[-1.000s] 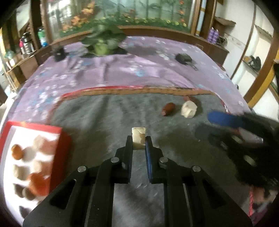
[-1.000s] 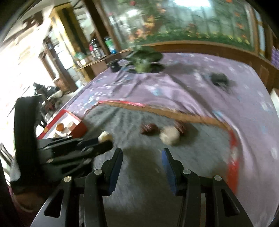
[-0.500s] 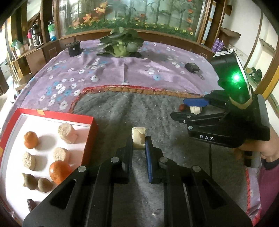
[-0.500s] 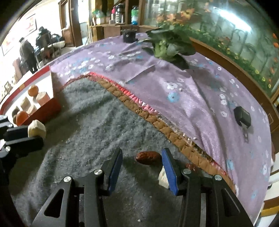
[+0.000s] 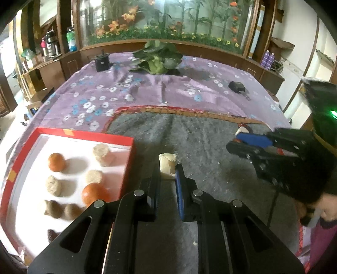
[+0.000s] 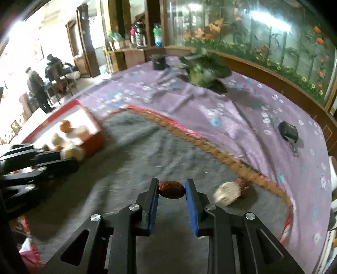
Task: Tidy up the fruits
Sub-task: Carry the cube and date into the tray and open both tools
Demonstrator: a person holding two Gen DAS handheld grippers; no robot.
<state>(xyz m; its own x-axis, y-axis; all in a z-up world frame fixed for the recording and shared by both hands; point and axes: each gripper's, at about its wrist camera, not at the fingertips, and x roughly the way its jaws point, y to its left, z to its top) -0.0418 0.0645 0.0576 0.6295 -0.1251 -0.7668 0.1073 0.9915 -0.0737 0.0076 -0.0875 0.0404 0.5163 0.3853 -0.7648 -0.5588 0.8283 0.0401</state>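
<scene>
Right tool (image 6: pixel 171 189) closing on date (image 6: pixel 171 190); neighbouring fruit (image 6: pixel 227 194) blurred.

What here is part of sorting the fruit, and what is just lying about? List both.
Part of the job:
- red tray holding oranges and pale pieces
- pale chunk held in the left gripper
- red date between the right gripper's pads
- pale piece and second date on the grey mat

Lying about:
- leafy cabbage
- black canister
- small black gadget

Purple floral tablecloth (image 5: pixel 147 92); flower-painted glass panel (image 5: pixel 168 19); wooden shelves (image 5: pixel 48 63).
</scene>
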